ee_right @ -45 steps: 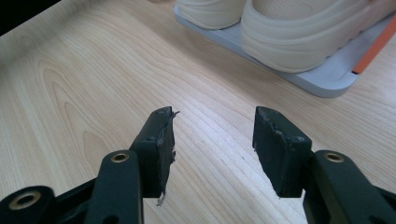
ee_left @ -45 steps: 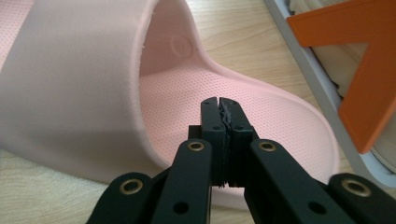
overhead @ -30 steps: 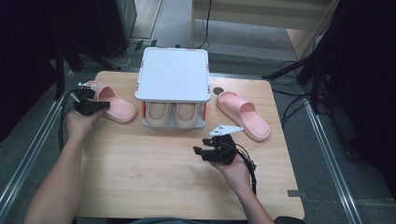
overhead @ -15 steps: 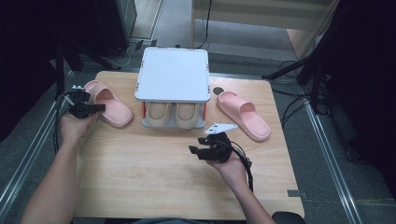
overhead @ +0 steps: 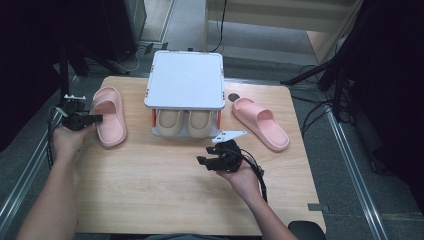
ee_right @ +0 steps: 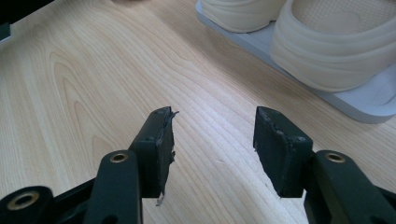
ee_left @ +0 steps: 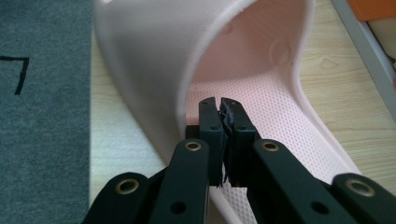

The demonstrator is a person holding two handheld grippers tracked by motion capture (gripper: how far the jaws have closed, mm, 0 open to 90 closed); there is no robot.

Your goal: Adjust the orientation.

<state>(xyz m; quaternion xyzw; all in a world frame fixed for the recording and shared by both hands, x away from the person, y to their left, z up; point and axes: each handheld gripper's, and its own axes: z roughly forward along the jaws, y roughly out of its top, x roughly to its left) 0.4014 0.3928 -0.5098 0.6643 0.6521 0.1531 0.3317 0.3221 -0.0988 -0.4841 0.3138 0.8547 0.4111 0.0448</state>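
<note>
Left claw (overhead: 95, 119): I hold it at the left edge of the table (overhead: 150, 200), tips pointing in toward the left pink slipper (overhead: 111, 120). In the left gripper view the claw (ee_left: 219, 105) is closed, the frayed pads meeting at the tips. I see nothing pinched between them. The tips sit over the dotted footbed of the slipper (ee_left: 280, 116), just beside the cut edge of its strap, which arches up on the left of that view. The slipper's side rim runs under the jaws; I cannot tell whether they touch it.

Left pink slipper: flat on the table near the left edge, sole down, lying lengthwise from the far side toward the near side, just beside the white rack (overhead: 185, 80).

Right claw (overhead: 206, 162): over the middle of the table, nearer the front edge than the rack, held in my right hand (overhead: 240, 175). In the right gripper view the claw (ee_right: 212, 126) gapes wide, bare wood between the pads, nothing in them. It points toward the rack's lower shelf (ee_right: 369, 105).

Rack: stands at the middle of the far edge, flat white top. A pair of beige slippers (overhead: 186, 123) sits side by side on the lower shelf, showing close in the right gripper view (ee_right: 336, 46).

Right pink slipper (overhead: 260, 123): on the table to the right of the rack, angled toward the right edge, well apart from both claws.
</note>
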